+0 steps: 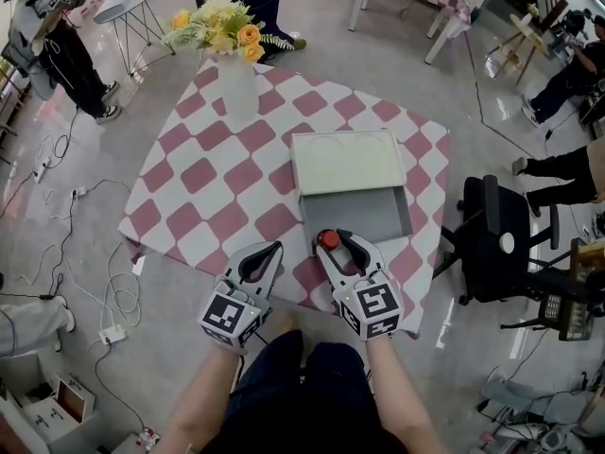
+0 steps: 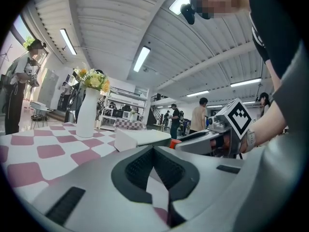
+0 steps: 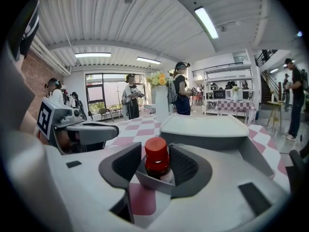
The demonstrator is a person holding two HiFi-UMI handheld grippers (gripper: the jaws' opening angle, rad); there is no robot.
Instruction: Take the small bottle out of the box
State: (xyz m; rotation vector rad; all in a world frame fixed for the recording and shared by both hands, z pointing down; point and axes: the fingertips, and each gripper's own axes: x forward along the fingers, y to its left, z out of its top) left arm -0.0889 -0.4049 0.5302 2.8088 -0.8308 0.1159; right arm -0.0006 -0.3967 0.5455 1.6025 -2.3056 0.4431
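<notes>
The small brown bottle with a red cap (image 1: pixel 328 240) (image 3: pixel 156 157) stands upright at the near left corner of the pale box (image 1: pixel 357 218), just outside its front wall. My right gripper (image 1: pixel 332 240) (image 3: pixel 155 150) is around it with the jaws spread; a narrow gap shows between the pads and the bottle. The box's lid (image 1: pixel 346 162) (image 3: pixel 203 126) lies slid back over the far half, so the near half is uncovered. My left gripper (image 1: pixel 273 249) (image 2: pixel 154 149) hovers to the left over the tablecloth, its tips together and nothing in them.
A pink-and-white checked cloth (image 1: pixel 222 183) covers the table. A white vase of yellow flowers (image 1: pixel 236 81) stands at the far side. A black office chair (image 1: pixel 496 239) is close on the right. People stand around the room, and cables lie on the floor at the left.
</notes>
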